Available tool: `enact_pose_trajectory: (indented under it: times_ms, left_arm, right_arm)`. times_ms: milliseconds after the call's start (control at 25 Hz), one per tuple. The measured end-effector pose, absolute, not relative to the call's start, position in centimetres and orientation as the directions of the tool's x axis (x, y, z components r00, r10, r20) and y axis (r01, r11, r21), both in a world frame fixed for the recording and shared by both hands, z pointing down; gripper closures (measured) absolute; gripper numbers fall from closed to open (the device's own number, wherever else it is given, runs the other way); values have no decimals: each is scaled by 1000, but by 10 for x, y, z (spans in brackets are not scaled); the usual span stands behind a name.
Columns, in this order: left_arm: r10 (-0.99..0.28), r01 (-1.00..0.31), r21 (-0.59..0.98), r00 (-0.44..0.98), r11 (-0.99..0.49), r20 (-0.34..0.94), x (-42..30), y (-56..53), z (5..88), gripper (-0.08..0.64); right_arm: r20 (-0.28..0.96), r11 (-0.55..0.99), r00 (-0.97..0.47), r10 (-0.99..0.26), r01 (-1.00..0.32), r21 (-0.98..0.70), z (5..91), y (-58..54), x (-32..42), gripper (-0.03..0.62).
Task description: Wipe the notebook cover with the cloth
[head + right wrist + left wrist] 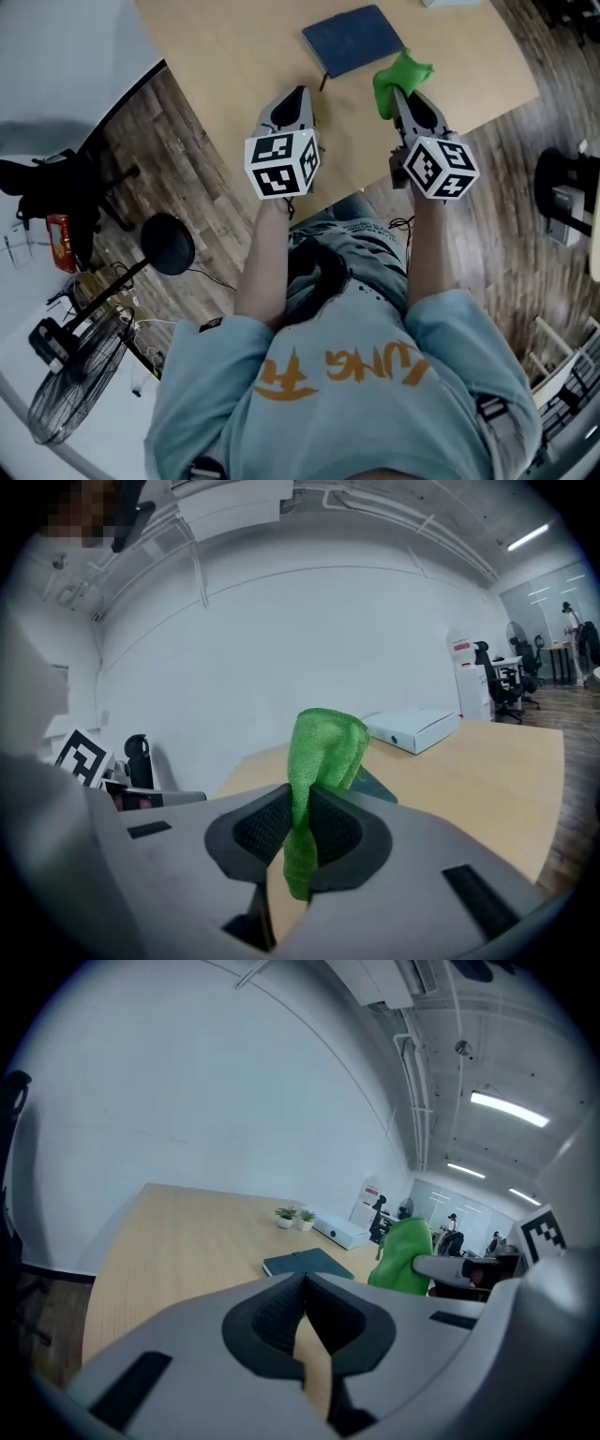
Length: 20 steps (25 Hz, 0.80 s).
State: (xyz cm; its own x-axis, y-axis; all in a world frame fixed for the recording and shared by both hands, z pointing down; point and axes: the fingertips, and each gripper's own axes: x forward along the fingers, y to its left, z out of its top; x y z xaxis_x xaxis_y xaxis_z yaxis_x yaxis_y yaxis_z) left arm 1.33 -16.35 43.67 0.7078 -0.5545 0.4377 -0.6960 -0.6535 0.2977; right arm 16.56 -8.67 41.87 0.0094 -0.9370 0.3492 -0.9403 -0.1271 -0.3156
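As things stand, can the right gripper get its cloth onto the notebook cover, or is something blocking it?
Probably yes: the right gripper, shut on the cloth, is just beside the closed notebook, with only bare table between.

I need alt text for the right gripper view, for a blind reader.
The right gripper, jaws shut on a green cloth that sticks up between them, points over a light wooden table. A dark notebook lies just behind the cloth, a white box farther back.
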Motion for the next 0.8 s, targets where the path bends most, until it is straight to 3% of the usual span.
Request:
enact_pose_trajectory:
  times_ms: [360,800]
  left_arm:
    - [-714,-853,313,521,-418,468,-16,-215,449,540]
    - [-727,-912,205,407,-354,553,18,-198,466,540]
  right_arm:
    - [366,153,-267,-892,-938,-311,426,-170,136,546]
    - [376,340,-483,-791,-857,-386,457,-199,135,546]
